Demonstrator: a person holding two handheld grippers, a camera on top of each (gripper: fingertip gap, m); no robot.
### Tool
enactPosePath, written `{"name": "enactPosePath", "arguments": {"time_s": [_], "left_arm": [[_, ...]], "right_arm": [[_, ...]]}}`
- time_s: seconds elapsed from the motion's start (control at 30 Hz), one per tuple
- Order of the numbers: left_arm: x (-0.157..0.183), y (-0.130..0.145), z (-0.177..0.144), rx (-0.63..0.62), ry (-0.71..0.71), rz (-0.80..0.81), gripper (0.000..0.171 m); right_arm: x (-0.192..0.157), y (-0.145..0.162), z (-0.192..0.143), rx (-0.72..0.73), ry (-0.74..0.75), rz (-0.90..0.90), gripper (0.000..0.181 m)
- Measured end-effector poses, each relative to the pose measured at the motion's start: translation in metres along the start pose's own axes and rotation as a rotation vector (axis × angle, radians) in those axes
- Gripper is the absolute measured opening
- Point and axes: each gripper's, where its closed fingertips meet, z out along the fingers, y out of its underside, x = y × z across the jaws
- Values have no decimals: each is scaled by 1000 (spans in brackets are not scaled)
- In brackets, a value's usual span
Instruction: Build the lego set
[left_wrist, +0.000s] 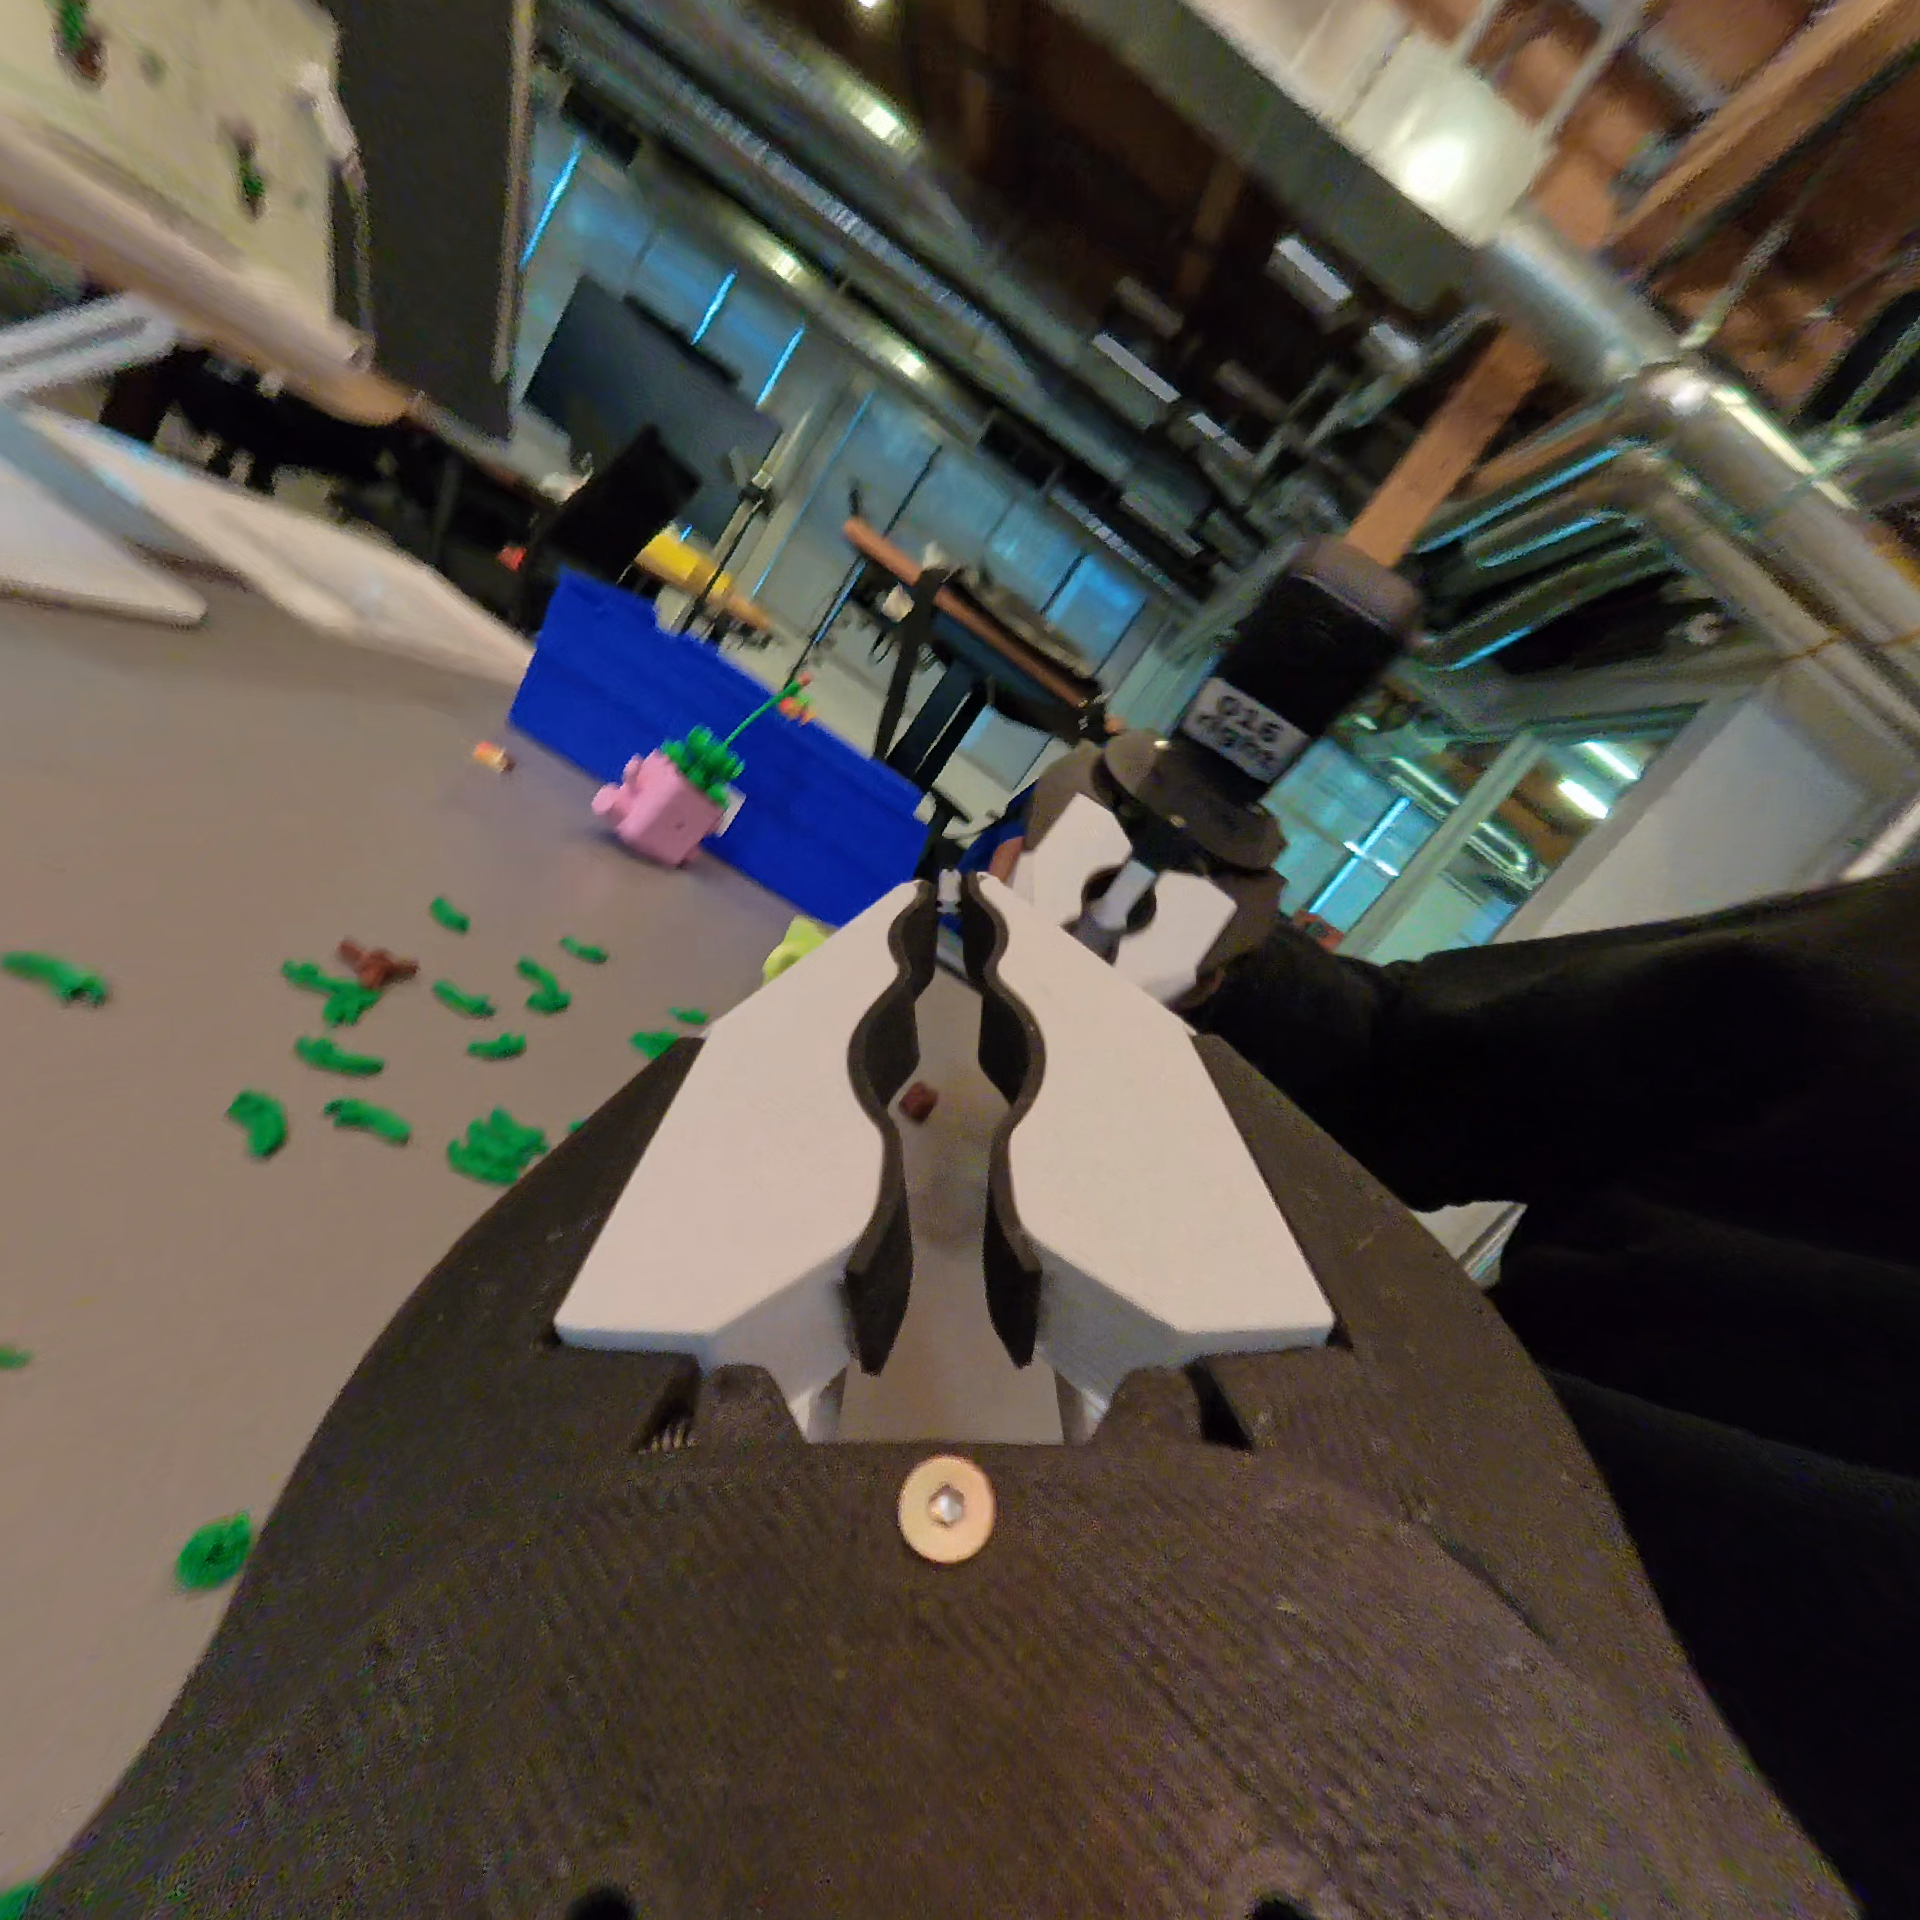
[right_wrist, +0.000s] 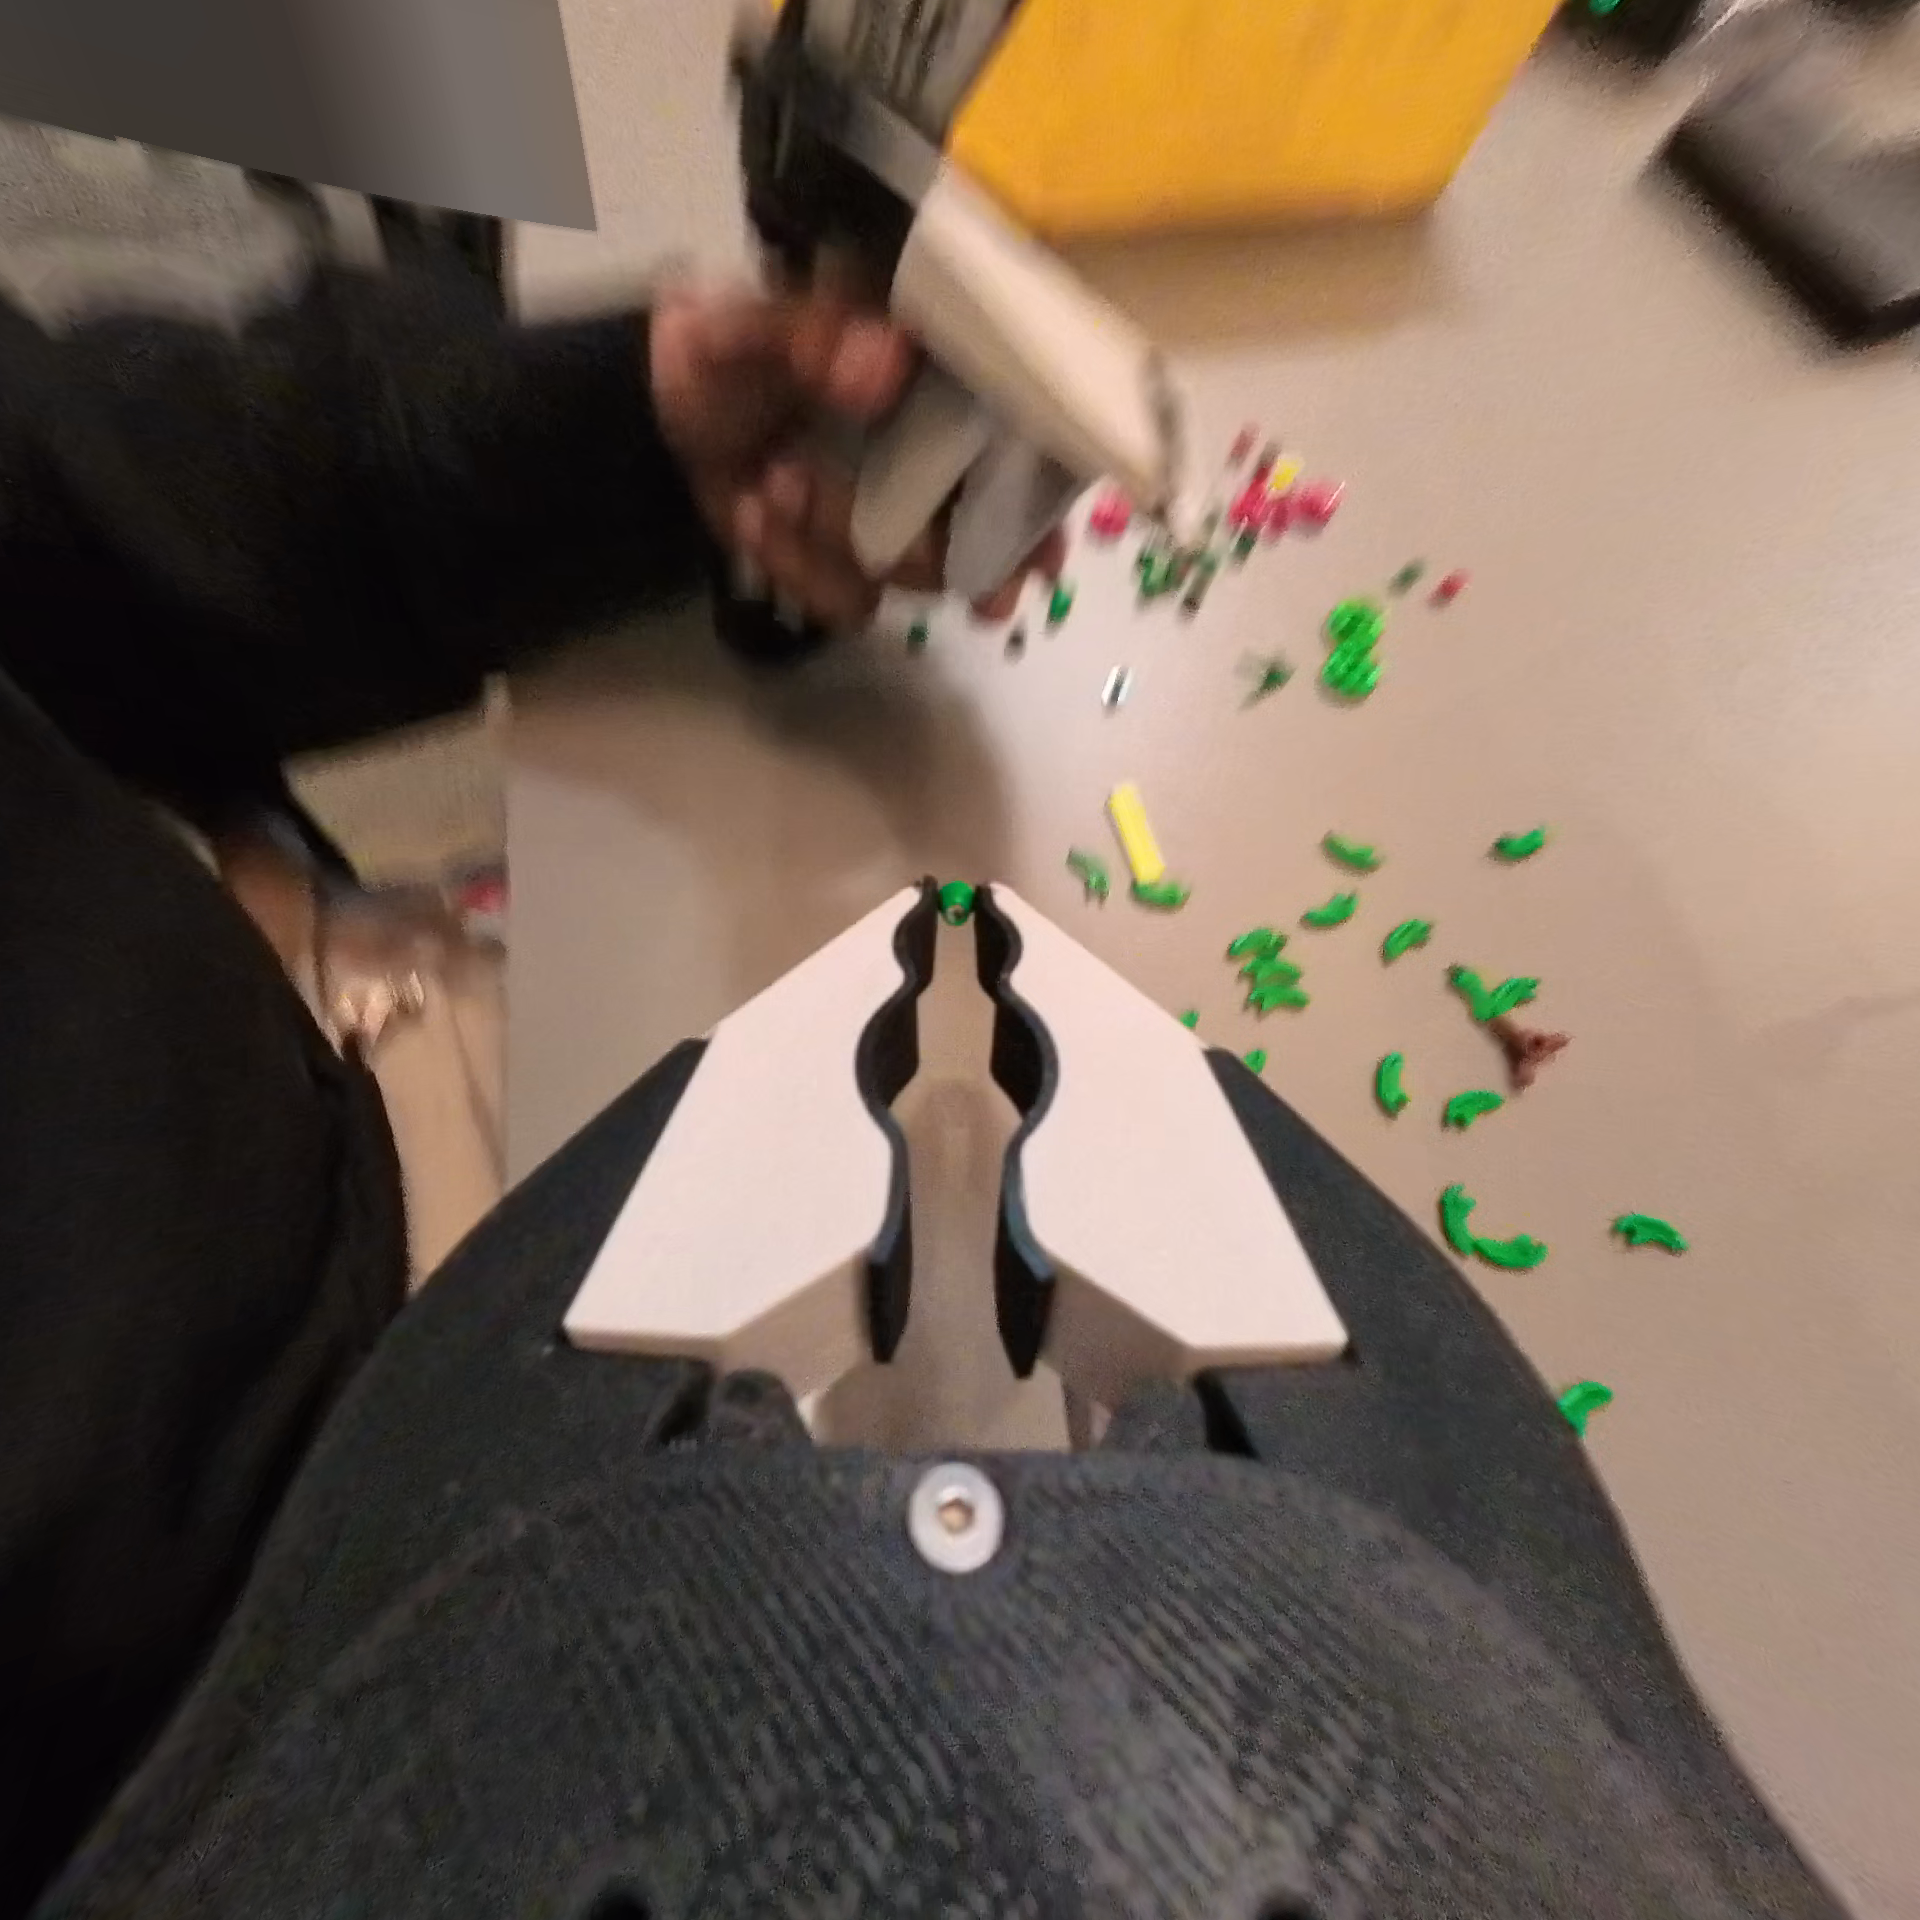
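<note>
From the left wrist view, my left gripper (left_wrist: 945, 894) is nearly closed, gripping nothing I can make out. Ahead and left of its tips stands the pink pot model (left_wrist: 665, 805); green leaf pieces (left_wrist: 343, 1055) lie left.

From the right wrist view, my right gripper (right_wrist: 954, 899) pinches a small green stud (right_wrist: 954, 900). I judge I'm mid-carry; next comes seating it on the pot, unseen here. Blur hides detail.

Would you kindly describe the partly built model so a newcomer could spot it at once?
Find the big blue bin on the grey table. Against its front wall sits the pink block model, topped with green leaves and a thin stem; it is the only assembled pink piece among loose green leaves.
</note>
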Motion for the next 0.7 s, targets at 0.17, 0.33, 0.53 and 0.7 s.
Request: {"name": "enactPosePath", "arguments": {"time_s": [0.17, 0.33, 0.53, 0.7], "left_arm": [[47, -15, 0, 97, 168, 177, 0], [69, -17, 6, 130, 251, 199, 0], [94, -16, 14, 154, 367, 175, 1], [103, -12, 20, 147, 406, 169, 1]], "right_arm": [[-10, -69, -55, 474, -47, 180, 4], [-32, -92, -81, 745, -218, 284, 4], [-32, -93, -100, 949, -367, 420, 3], [-37, -94, -111, 1011, -455, 453, 5]]}}
